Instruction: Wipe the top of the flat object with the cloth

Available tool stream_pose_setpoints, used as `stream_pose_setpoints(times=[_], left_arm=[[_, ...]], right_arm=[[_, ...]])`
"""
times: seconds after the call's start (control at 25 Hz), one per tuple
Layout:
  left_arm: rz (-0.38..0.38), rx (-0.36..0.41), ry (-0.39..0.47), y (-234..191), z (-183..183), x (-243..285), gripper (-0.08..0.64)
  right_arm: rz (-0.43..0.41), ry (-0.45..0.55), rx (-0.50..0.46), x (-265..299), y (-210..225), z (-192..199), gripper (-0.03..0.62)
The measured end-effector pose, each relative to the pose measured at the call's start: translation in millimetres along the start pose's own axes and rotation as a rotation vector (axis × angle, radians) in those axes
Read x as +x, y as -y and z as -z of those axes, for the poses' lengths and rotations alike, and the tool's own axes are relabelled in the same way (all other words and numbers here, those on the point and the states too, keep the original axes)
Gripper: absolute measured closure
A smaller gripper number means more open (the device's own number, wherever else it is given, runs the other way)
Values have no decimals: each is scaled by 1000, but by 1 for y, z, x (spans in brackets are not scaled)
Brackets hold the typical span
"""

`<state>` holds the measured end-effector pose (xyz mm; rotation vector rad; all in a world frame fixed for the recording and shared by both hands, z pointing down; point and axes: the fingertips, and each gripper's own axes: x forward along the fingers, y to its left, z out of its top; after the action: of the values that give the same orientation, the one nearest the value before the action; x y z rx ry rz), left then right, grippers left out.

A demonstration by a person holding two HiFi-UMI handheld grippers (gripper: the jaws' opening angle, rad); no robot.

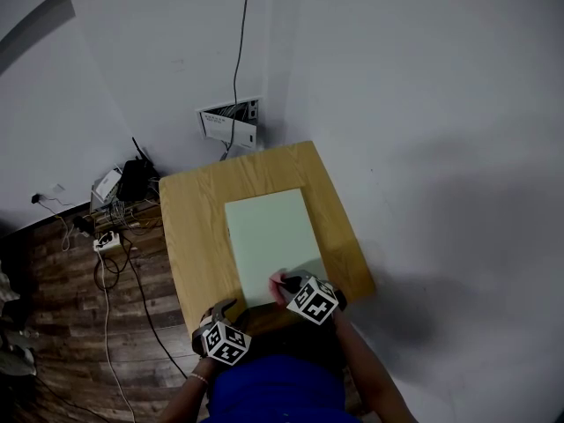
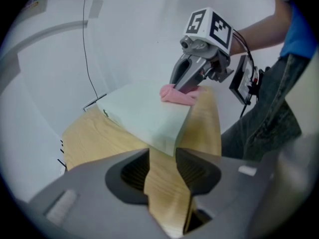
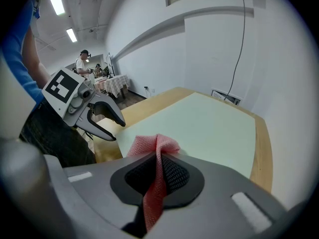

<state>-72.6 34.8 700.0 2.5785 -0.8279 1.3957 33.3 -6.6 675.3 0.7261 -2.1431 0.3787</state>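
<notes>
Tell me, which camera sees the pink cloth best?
The right gripper view: the pink cloth is close up, pinched between the fingers, its weave plain. The left gripper view shows a small pink bunch under the right gripper on the flat board. The head view shows only a pink speck.

The person (image 1: 284, 388) wears a blue shirt (image 1: 264, 401) and dark jeans (image 2: 269, 118); the grey left gripper (image 2: 162, 154) and right gripper (image 3: 159, 153) bear black-and-white marker cubes (image 1: 226, 342).
</notes>
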Motion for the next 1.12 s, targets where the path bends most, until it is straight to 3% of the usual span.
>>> stream_pose_setpoints(times=[0.68, 1.12], left_arm=[[54, -98, 69, 1, -23, -8, 394], [55, -170, 121, -5, -37, -15, 394]], right_arm=[[88, -16, 95, -29, 35, 38, 572], [153, -6, 218, -51, 59, 69, 572]])
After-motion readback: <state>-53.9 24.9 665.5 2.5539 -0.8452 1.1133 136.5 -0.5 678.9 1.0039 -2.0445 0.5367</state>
